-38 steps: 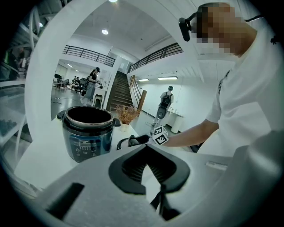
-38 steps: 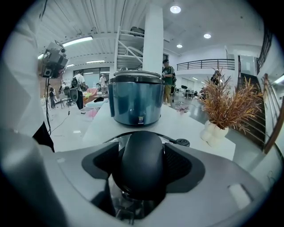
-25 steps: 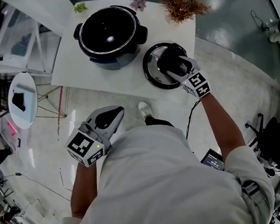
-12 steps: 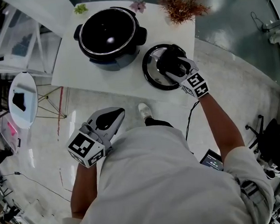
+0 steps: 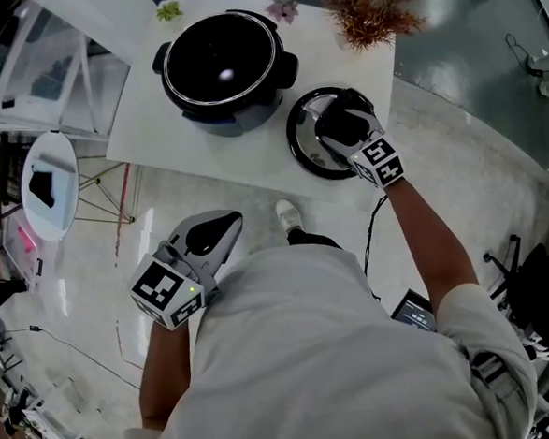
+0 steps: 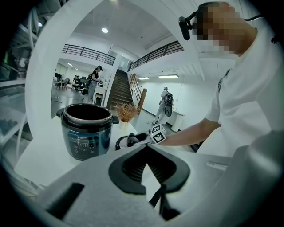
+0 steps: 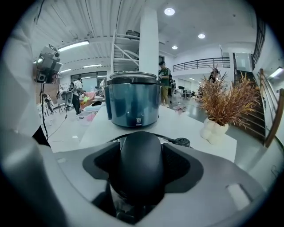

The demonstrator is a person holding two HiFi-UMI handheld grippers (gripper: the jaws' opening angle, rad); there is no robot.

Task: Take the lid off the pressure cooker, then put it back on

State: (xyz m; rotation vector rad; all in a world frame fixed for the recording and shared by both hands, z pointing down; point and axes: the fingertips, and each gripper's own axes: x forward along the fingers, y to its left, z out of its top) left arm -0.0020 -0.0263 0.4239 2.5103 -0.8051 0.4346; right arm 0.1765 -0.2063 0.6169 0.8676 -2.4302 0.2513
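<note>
The open pressure cooker (image 5: 225, 72) stands at the back of the white table (image 5: 156, 128), dark blue in the left gripper view (image 6: 86, 131). Its round lid (image 5: 303, 151) lies flat on the table to the cooker's right. My right gripper (image 5: 343, 125) sits over the lid's middle. Its jaws are closing, with the black domed lid handle (image 7: 137, 168) between them and the pads meeting its sides. My left gripper (image 5: 217, 232) hangs off the table near my waist, its tips together and nothing held.
A dried plant in a white pot (image 5: 368, 10) stands at the table's back right, close behind the lid. Two small flowers sit along the back edge. A round white stand (image 5: 49, 187) is on the floor to the left. People walk far off.
My right gripper has slid a little further over the lid and sunk onto its handle. The left gripper and the cooker have not moved.
</note>
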